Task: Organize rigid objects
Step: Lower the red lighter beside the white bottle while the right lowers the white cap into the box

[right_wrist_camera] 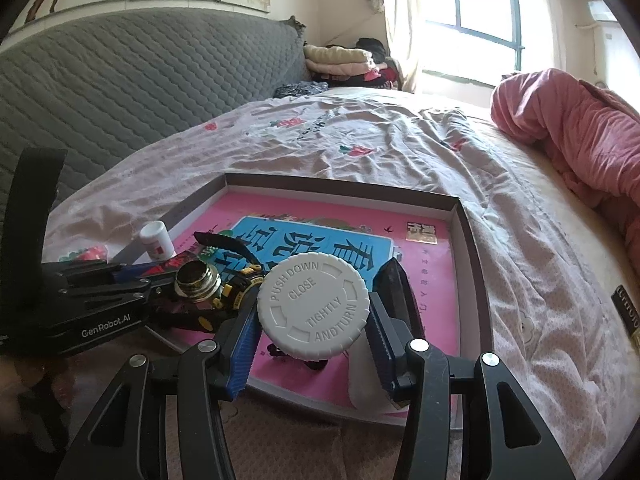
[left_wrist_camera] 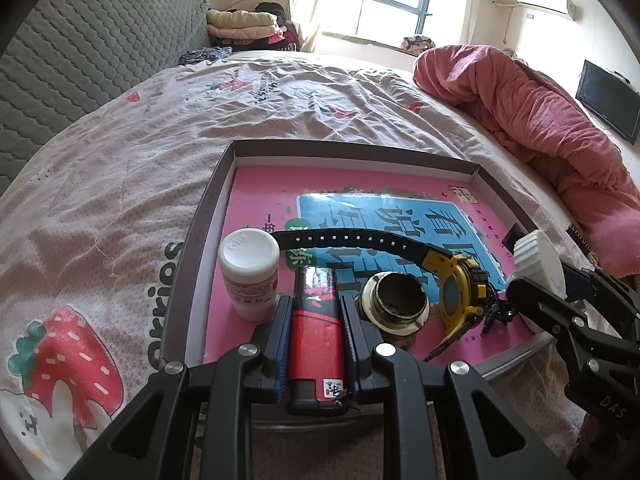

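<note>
**Two items in your grippers, three already lying in the tray**

You are working over the bed [left_wrist_camera: 120, 184], and on it the shallow tray [left_wrist_camera: 208, 216] is lying flat near its edge, so that everything rigid is collecting in one walled place and is not rolling into the sheet. There is one tray, and one pink book cover [left_wrist_camera: 260, 192] is lining its floor.

Your right gripper [right_wrist_camera: 312, 312] is clamping the big white bottle [right_wrist_camera: 313, 308] by its ribbed cap, the blue pads pressing on both sides. You are holding it over the near right part of the tray, probably to stand it there; I cannot tell whether its bottom is touching the floor yet.

The yellow watch [left_wrist_camera: 460, 288] is resting on its side beside the metal threaded cap [left_wrist_camera: 396, 304], its black strap arching toward the small white bottle [left_wrist_camera: 248, 268]. This small bottle is standing upright by the left wall.

Your left gripper [left_wrist_camera: 316, 332] is grasping the red lighter [left_wrist_camera: 316, 336] lengthwise, its far end pointing into the gap between the small bottle and the metal cap. I think you are aiming at this free gap.

Counting: two white bottles, one watch, one metal cap, one lighter, two grippers.
</note>
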`<action>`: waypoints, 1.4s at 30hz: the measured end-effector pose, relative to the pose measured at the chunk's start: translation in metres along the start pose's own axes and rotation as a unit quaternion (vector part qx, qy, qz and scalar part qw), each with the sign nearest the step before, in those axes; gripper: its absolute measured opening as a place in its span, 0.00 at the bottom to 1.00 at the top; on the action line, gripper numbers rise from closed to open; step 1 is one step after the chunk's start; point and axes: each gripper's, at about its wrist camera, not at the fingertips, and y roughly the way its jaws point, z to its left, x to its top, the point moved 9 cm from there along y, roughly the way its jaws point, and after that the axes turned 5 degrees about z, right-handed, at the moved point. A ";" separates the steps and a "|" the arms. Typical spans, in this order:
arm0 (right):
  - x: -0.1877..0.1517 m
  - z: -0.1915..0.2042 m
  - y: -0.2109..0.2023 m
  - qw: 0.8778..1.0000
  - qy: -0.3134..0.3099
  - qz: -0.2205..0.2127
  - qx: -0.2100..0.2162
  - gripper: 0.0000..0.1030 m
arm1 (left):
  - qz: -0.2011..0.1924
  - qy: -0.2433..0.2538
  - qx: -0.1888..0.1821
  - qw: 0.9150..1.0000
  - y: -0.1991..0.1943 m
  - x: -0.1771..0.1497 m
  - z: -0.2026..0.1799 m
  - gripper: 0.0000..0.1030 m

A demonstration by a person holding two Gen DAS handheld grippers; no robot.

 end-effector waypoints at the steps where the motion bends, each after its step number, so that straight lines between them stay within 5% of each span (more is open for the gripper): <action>1: 0.000 0.002 0.000 1.000 -0.002 -0.001 0.004 0.50 | 0.000 0.002 0.000 1.000 0.000 0.000 -0.001 0.22; 42: -0.008 0.022 0.028 0.996 -0.073 0.053 0.001 0.50 | 0.010 0.026 0.008 1.000 0.003 -0.003 -0.009 0.22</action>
